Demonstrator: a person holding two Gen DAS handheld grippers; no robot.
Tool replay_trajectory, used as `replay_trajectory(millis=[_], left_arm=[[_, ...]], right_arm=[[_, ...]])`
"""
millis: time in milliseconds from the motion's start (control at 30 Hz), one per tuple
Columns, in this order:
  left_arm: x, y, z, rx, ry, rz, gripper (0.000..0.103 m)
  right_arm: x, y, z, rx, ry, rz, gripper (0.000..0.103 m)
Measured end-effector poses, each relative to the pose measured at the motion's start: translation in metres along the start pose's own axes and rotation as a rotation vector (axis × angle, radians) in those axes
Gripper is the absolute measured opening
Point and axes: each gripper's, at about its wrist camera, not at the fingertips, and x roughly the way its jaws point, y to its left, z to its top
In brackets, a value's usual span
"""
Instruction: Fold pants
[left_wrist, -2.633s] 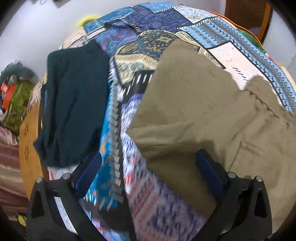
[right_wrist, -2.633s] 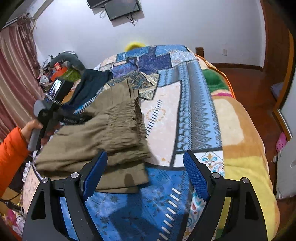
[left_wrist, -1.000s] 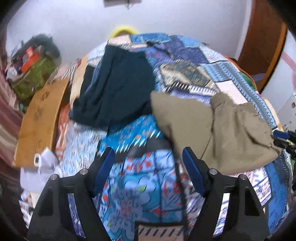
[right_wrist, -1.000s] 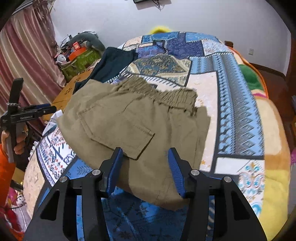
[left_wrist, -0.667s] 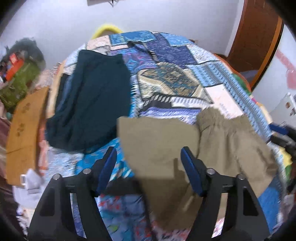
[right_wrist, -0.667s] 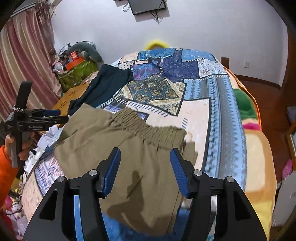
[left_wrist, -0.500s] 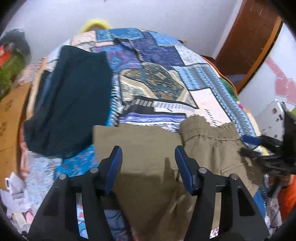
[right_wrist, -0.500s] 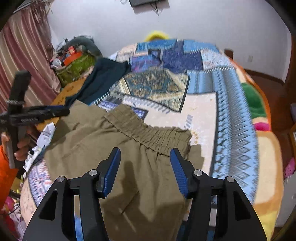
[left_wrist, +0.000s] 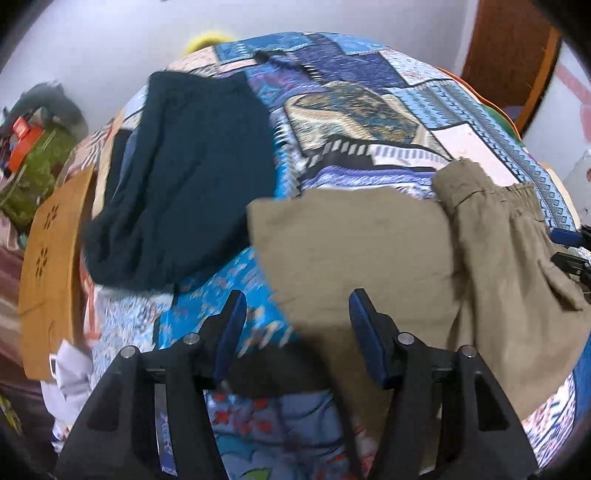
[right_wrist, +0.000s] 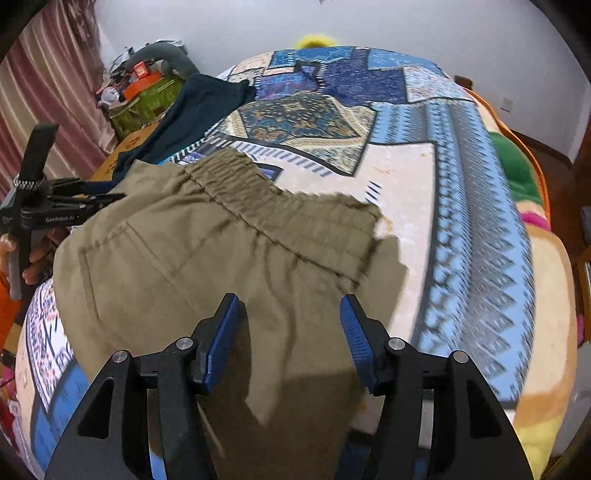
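Olive pants (right_wrist: 207, 258) lie partly folded on the patchwork bed (right_wrist: 461, 192), waistband at twelve o'clock of my right claw (right_wrist: 288, 328). Both it and my left claw (left_wrist: 295, 325) hover half-open and empty; next, I judge, each must pinch an edge for another fold.

Left wrist cam: sits behind left gripper (left_wrist: 295, 321), aimed steeply down over patchwork bedspread (left_wrist: 362, 110), close above folded end of olive pants (left_wrist: 354, 254); dark garment (left_wrist: 184, 177) to pic left. Right wrist cam: behind right gripper (right_wrist: 290, 325), also tilted down, close over waistband end of same pants (right_wrist: 207, 258). Shared by both: pants, bedspread, dark garment (right_wrist: 192, 110), far wall. Each cam catches other gripper at frame edge.
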Motion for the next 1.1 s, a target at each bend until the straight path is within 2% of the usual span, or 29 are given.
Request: replay_trajectory(millis=[67, 167, 333, 433, 567, 767, 867, 1000, 1100], left_arm=[[-0.004, 0.01, -0.005, -0.025, -0.002, 0.005, 0.061], [-0.009, 0.019, -0.009, -0.058, -0.007, 0.011, 0.062], [-0.023, 0.018, -0.01, -0.073, -0.012, 0.034, 0.061], [-0.037, 0.019, -0.01, -0.11, -0.028, -0.029, 0.061], [-0.045, 0.015, -0.006, -0.138, -0.037, -0.094, 0.061], [-0.016, 0.006, 0.003, -0.153, 0.04, -0.143, 0.061], [-0.001, 0.005, 0.007, -0.167, 0.068, -0.179, 0.059], [0.008, -0.001, 0.015, -0.175, 0.074, -0.233, 0.055], [0.011, -0.006, 0.019, -0.161, 0.065, -0.22, 0.051]], right_arm=[[-0.004, -0.004, -0.006, 0.015, 0.002, -0.03, 0.052], [-0.012, -0.012, -0.017, 0.06, 0.001, -0.023, 0.052], [-0.029, -0.017, -0.026, 0.092, -0.009, -0.041, 0.052], [-0.037, -0.018, -0.028, 0.117, -0.016, -0.037, 0.053], [-0.038, -0.021, -0.026, 0.169, -0.044, -0.013, 0.066], [-0.005, -0.028, -0.023, 0.256, 0.023, 0.062, 0.066], [0.004, -0.03, -0.018, 0.265, 0.024, 0.088, 0.067], [0.017, -0.035, -0.009, 0.281, 0.052, 0.136, 0.068], [0.023, -0.037, -0.004, 0.279, 0.064, 0.146, 0.066]])
